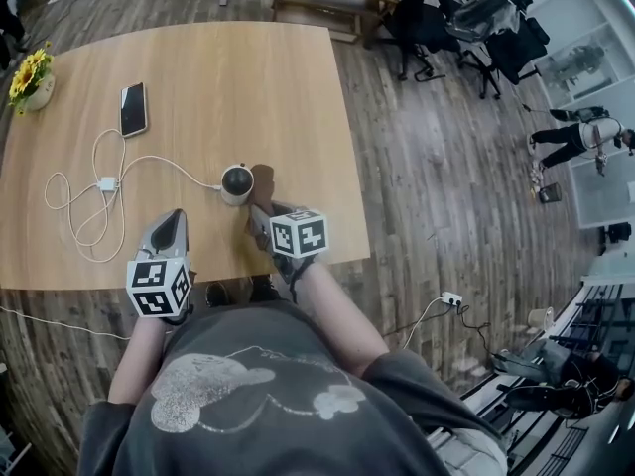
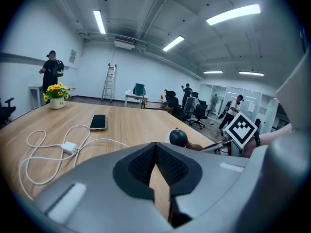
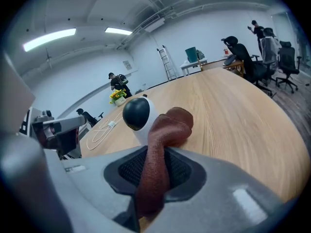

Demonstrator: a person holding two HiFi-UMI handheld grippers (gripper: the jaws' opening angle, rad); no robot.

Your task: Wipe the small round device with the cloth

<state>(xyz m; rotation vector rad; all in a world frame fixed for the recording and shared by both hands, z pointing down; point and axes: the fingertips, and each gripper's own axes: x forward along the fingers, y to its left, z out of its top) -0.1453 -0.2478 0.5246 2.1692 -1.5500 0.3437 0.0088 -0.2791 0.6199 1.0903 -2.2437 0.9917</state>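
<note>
Well, the wooden table fills most of what I see looking down, and I stand at its near edge with 2 tongs out in front of me. My left gripper hovers low over the bare wood. Its jaws are pressed together with nothing between them, and it sits well to the left of the work. My right gripper is clamped on the brown cloth, which runs up out of the jaws and ends in a bunched fold.

A white cable loops across the left of the table and runs to the small round device. A phone lies further back beside it. The device, white with a dark domed face, stands upright near the middle of the table's front half. The fold of cloth rests against its right side.

My worry is the push. The device looks light, and nothing holds it but its own base, so I think a firm sideways stroke could slide or tip it towards the cable. My left gripper is too far off to steady it. The cloth is only pinched along 1 narrow strip, so a dragging wipe might pull it loose. With just that bunched end touching, I would likely clean 1 side and miss the dome.
</note>
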